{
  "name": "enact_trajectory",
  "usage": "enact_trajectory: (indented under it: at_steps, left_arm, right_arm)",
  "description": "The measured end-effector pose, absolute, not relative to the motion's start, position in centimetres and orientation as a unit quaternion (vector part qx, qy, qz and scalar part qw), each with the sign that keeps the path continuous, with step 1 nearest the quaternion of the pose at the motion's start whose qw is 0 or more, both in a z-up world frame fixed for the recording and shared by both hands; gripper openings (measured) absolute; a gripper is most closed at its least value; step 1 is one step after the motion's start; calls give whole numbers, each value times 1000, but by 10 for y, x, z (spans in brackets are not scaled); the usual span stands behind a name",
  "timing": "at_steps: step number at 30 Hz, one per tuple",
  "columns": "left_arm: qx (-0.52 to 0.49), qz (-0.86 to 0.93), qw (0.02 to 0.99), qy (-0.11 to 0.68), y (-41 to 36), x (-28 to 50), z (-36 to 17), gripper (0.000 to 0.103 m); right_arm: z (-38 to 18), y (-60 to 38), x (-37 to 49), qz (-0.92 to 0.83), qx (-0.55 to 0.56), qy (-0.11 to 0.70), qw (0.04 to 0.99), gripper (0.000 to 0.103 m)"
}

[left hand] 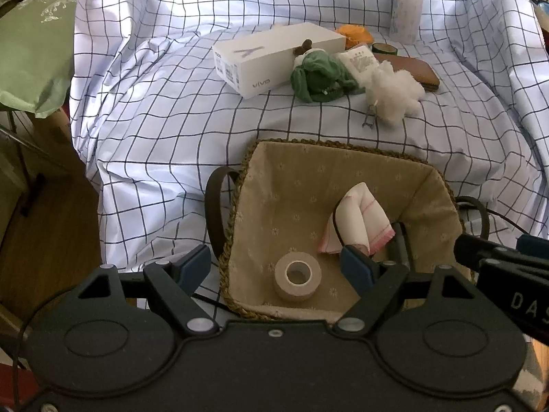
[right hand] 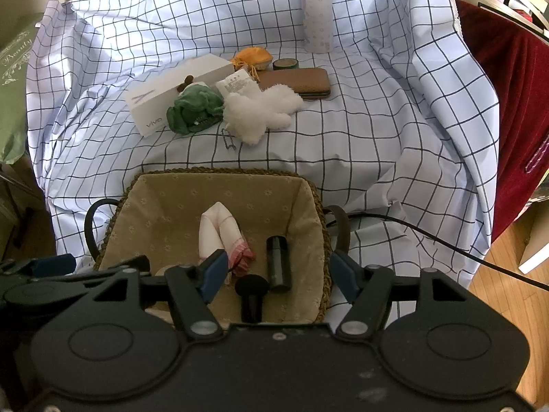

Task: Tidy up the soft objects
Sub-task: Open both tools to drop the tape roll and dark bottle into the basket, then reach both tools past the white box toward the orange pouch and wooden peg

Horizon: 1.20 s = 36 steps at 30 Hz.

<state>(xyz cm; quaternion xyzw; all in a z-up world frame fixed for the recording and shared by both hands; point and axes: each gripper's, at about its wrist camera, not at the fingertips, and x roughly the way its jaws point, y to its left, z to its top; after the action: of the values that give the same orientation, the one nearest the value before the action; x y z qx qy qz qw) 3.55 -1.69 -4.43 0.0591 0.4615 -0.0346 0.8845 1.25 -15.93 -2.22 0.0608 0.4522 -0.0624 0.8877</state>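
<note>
While both tongs (left hand: 274,269) (right hand: 279,276) gape over basket (right hand: 219,171), white box (left hand: 274,58) reads "vivo".

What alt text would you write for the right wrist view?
An open hand-held gripper hovers over a lined basket holding a folded cloth, a dark bottle and a black brush. Beyond, on a checked sheet, lie a green toy and a white toy.

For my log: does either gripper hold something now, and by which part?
Nothing is held. The left gripper and right gripper are open above the basket.
</note>
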Motion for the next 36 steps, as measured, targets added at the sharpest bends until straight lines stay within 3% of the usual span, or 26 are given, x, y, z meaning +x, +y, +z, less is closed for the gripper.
enact_trajectory:
  at_steps: [5, 16, 27, 36]
  left_arm:
    - [56, -39, 880, 470, -17, 37, -46, 79]
    - [49, -57, 862, 501, -15, 46, -55, 79]
    - [58, -69, 854, 513, -14, 77, -47, 79]
    - [72, -76, 861, 497, -14, 124, -21, 79]
  right_arm:
    - [-23, -160, 13, -63, 60, 453, 887, 67]
    - [-25, -163, 22, -78, 50, 459, 884, 84]
    - [-10, -172, 55, -77, 49, 460, 883, 85]
    - [15, -176, 99, -78, 43, 445, 891, 91]
